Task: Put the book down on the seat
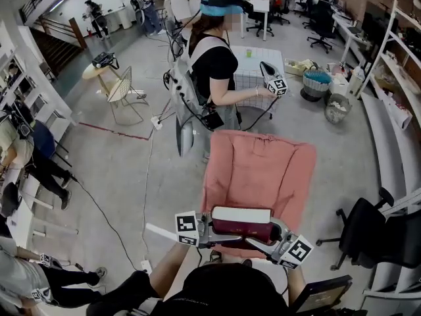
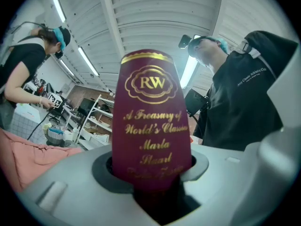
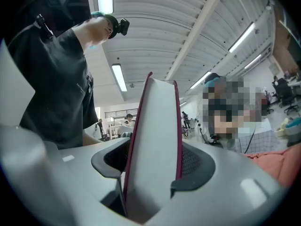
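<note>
A maroon book (image 1: 241, 224) is held lengthwise between two hand-held grippers over the near edge of a salmon-pink seat (image 1: 256, 166). Its white page edge is turned upward. The left gripper (image 1: 209, 229) is clamped on the spine end, where gold lettering and an "RW" crest are seen between its jaws in the left gripper view. The right gripper (image 1: 276, 234) is placed around the opposite end. In the right gripper view its jaws are seen standing apart, slightly wider than the pale page block between them, so that end is not squeezed. Whether the book's underside is touching the fabric cannot be told. Beyond the seat, a second person (image 1: 214, 64) in a black top and teal cap is pictured standing on the concrete floor (image 1: 118, 170).
</note>
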`<state>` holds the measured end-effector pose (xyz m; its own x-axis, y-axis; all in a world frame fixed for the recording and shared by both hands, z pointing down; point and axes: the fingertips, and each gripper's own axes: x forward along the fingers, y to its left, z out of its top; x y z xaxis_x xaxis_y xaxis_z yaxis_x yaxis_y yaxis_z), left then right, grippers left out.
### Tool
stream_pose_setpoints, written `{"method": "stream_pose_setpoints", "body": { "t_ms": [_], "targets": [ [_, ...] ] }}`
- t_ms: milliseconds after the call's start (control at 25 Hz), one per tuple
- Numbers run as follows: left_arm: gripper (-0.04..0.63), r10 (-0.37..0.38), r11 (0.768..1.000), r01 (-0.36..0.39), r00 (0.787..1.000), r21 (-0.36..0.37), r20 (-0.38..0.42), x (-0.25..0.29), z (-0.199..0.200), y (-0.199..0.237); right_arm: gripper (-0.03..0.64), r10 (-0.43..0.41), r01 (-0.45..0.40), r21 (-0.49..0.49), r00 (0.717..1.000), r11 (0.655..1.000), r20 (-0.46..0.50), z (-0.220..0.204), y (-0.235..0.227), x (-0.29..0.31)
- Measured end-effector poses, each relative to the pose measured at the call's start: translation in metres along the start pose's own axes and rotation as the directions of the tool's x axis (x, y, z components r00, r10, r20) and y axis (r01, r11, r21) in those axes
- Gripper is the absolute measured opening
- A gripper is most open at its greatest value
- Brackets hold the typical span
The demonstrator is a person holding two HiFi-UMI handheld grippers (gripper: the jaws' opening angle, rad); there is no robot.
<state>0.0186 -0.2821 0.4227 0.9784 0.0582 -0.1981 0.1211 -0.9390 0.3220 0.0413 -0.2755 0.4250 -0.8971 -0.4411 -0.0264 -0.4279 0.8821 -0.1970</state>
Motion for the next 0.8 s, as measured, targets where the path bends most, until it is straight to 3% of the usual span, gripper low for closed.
{"method": "stream_pose_setpoints", "body": {
  "t_ms": [280,480,800],
  "targets": [
    [0.219,-0.014,0.999,0.015,1.0,-0.028,0.018,-0.002,0.004,-0.003,0.264,0.032,-0.034,0.099,0.999,0.995,0.027,0.004,0.005,0.001],
    [0.224,0.022,1.0,-0.023,0.999,0.015,0.047,0.0,0.008,0.006,0.244,-0.009,-0.005,0.164,0.996,0.986,0.084,0.006,-0.004,-0.004],
    [0.232,0.022,1.0,-0.023,0.998,0.016,0.056,-0.005,0.013,0.011,0.238,-0.026,-0.003,0.216,0.991,0.976,0.132,0.013,-0.012,-0.013]
  ]
}}
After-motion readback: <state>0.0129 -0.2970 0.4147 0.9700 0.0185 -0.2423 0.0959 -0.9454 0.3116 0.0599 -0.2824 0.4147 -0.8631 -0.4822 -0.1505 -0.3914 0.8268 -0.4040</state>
